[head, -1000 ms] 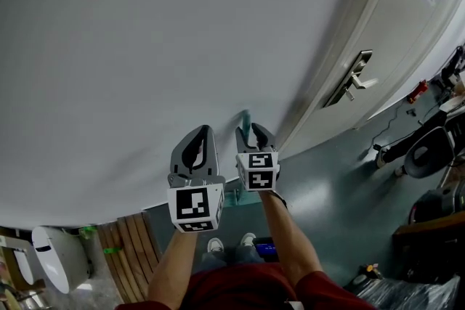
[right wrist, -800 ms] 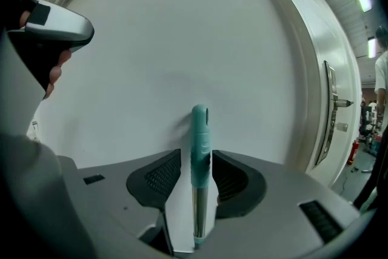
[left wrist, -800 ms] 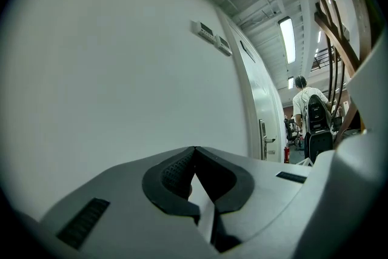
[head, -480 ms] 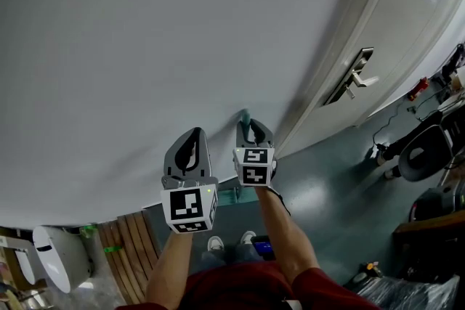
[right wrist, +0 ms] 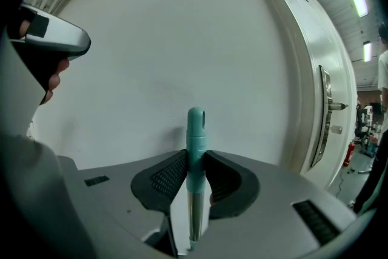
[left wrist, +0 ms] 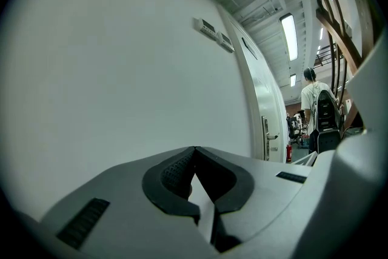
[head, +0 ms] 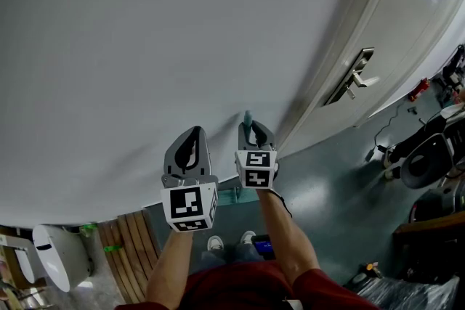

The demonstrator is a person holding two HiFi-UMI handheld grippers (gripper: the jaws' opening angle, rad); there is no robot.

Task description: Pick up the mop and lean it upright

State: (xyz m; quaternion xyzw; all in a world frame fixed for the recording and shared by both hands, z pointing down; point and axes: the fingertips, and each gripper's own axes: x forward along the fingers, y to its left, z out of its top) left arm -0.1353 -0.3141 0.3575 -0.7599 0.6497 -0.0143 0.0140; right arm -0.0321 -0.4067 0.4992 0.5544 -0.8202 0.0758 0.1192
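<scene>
Grey tongs point(head: 195, 131) bear marker cubes point(head: 190, 205); sleeves point(head: 320, 288) seemingly dark-red.

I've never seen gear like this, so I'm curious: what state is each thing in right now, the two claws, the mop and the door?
Right claw: jaws have just been closing, clamped on the mop handle.
Left claw: shut, nothing in it.
Mop handle: upright between the right claw's pads, top end close to the wall.
Door: appears closed.
Door handle: untouched.
</scene>
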